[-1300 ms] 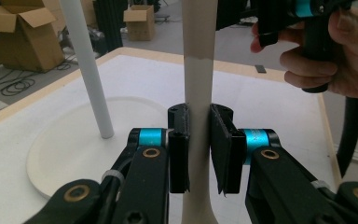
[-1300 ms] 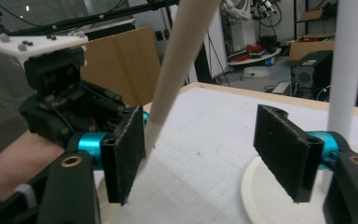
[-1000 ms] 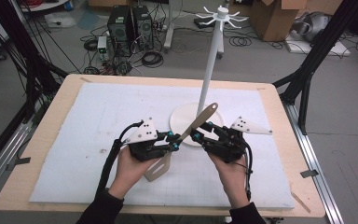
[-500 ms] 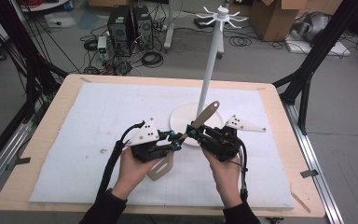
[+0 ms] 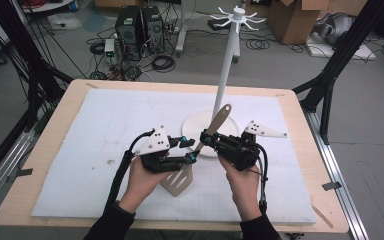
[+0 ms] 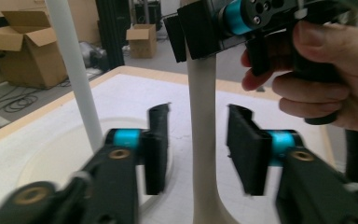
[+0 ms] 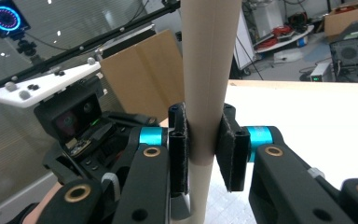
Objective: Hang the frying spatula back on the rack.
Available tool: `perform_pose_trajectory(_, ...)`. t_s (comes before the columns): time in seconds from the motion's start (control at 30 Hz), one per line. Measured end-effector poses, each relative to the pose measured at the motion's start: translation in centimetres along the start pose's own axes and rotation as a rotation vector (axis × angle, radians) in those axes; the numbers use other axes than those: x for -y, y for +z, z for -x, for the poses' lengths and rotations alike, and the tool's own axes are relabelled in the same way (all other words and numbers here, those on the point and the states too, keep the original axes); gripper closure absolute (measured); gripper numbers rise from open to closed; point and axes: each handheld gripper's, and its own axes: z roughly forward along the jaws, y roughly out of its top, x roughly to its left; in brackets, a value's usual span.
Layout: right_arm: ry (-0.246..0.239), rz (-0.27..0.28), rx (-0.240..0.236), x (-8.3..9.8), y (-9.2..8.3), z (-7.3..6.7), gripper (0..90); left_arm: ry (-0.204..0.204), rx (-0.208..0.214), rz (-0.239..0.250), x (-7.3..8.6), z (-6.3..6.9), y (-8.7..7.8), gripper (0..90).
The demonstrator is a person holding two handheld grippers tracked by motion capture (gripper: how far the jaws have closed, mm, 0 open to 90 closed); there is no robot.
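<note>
cluttered lab, bench (image 5: 70,107) under white mat. tan spatula (image 5: 215,127) held tilted above mat by white rack (image 5: 228,65). likely light, stiff, smooth; best gripped mid-handle. right tool (image 5: 206,139) clamped on handle. left tool (image 5: 187,150) just opening, pads (image 6: 156,149) clear either side of handle.

Spatula (image 5: 180,181) blade partly hidden.
</note>
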Motion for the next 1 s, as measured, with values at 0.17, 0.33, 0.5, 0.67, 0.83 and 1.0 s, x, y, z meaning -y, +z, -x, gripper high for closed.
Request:
perform_pose_trajectory(0.17, -0.071, -0.026, -0.026, -1.2, -0.3, -0.3, 76.4, 0.005, 0.016, 0.043, -0.4, -0.3, -1.7, 38.3)
perform_pose_trajectory(0.33, -0.171, -0.078, -0.086, -2.6, -0.2, -0.6, 76.4, 0.065, 0.064, 0.061, -0.3, -0.3, -3.9, 31.7)
perform_pose_trajectory(0.5, -0.267, -0.132, -0.156, -4.9, 0.0, -0.8, 76.4, 0.058, 0.088, 0.075, 0.2, -0.6, -6.4, 27.4)
perform_pose_trajectory(0.67, -0.297, -0.136, -0.178, -6.9, -0.1, -0.7, 76.4, 0.030, 0.114, 0.099, 0.8, -1.1, -9.0, 24.9)
perform_pose_trajectory(0.83, -0.335, -0.147, -0.209, -9.4, -0.1, -0.2, 76.4, 0.023, 0.131, 0.102, 1.5, -1.4, -11.4, 23.3)
perform_pose_trajectory(1.0, -0.351, -0.161, -0.223, -11.5, 0.0, 0.7, 76.3, 0.007, 0.132, 0.116, 2.2, -1.8, -13.2, 21.7)
